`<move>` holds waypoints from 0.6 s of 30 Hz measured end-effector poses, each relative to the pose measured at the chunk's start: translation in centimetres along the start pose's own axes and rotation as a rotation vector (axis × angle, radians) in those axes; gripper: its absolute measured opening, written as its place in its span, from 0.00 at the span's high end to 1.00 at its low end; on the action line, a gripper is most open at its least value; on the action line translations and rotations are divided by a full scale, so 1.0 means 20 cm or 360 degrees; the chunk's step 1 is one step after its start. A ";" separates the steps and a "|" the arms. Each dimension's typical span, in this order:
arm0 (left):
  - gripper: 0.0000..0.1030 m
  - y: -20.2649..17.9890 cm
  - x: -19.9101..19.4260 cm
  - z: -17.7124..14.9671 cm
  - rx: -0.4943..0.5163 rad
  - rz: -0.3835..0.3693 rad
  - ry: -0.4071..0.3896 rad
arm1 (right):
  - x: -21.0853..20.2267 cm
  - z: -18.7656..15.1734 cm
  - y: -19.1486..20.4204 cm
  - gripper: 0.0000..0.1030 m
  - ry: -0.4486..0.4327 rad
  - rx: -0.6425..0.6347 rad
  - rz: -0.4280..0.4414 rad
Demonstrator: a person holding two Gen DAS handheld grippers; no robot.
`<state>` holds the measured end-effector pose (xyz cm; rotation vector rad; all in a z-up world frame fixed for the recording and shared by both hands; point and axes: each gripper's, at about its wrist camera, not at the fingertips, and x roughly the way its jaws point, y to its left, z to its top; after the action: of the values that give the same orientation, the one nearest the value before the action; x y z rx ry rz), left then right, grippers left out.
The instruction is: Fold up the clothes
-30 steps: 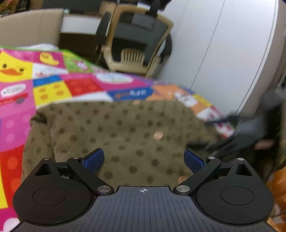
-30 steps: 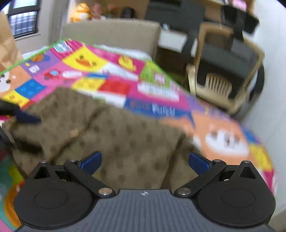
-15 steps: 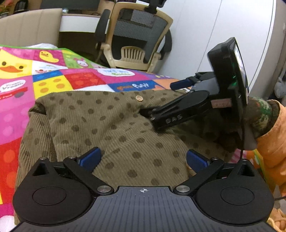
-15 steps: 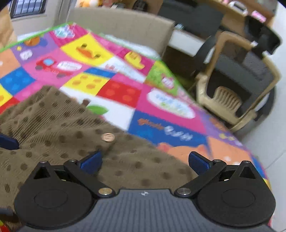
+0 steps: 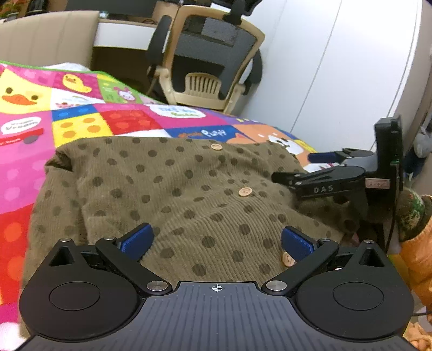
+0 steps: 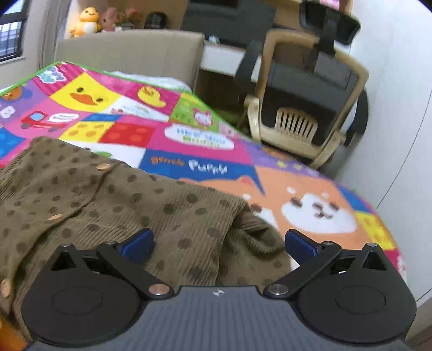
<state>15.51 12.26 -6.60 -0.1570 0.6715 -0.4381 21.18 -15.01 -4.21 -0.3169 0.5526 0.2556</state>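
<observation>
An olive-brown corduroy garment [image 5: 183, 194] with dark dots and wooden buttons [image 5: 245, 192] lies spread on a bright patchwork play mat [image 5: 81, 127]. My left gripper [image 5: 216, 241] hovers open just above the garment's near part, its blue pads [image 5: 136, 240] apart with nothing between them. In the left wrist view my right gripper [image 5: 302, 167] reaches in from the right, open, at the garment's right edge. In the right wrist view the right gripper [image 6: 218, 243] stands open over the rumpled right edge of the garment [image 6: 108, 205], gripping nothing.
An office chair [image 5: 210, 62] stands past the mat's far edge, beside a beige padded headboard [image 6: 129, 54] and a white wall [image 5: 337, 67]. A person's gloved hand and orange sleeve [image 5: 413, 216] hold the right gripper. Plush toys [image 6: 89, 19] sit on the ledge behind.
The right gripper has drawn back from over the garment's middle to its right edge. The left gripper stays open over the near part. The garment now lies flatter.
</observation>
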 end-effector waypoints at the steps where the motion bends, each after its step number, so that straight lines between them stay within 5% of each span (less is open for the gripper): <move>1: 0.00 0.00 -0.04 0.01 -0.0013 0.0018 -0.0013 | -0.04 -0.02 0.01 0.00 -0.0024 -0.0003 0.0043; 5: 0.00 0.06 -0.21 -0.01 -0.0091 0.0123 -0.0088 | -0.16 -0.08 0.02 0.00 -0.0060 0.0017 0.0234; 12: 0.00 0.31 -0.33 -0.10 -0.0475 0.0324 -0.0045 | -0.07 -0.18 0.06 0.00 0.0142 0.0111 0.0426; 18: 0.00 0.29 -0.26 -0.13 -0.0388 0.0452 0.0043 | -0.07 -0.19 0.05 0.00 0.0166 0.0141 0.0444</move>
<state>12.15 19.71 -7.23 -0.2823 0.7604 -0.0844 17.96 -15.60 -6.70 -0.1667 0.7097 0.4842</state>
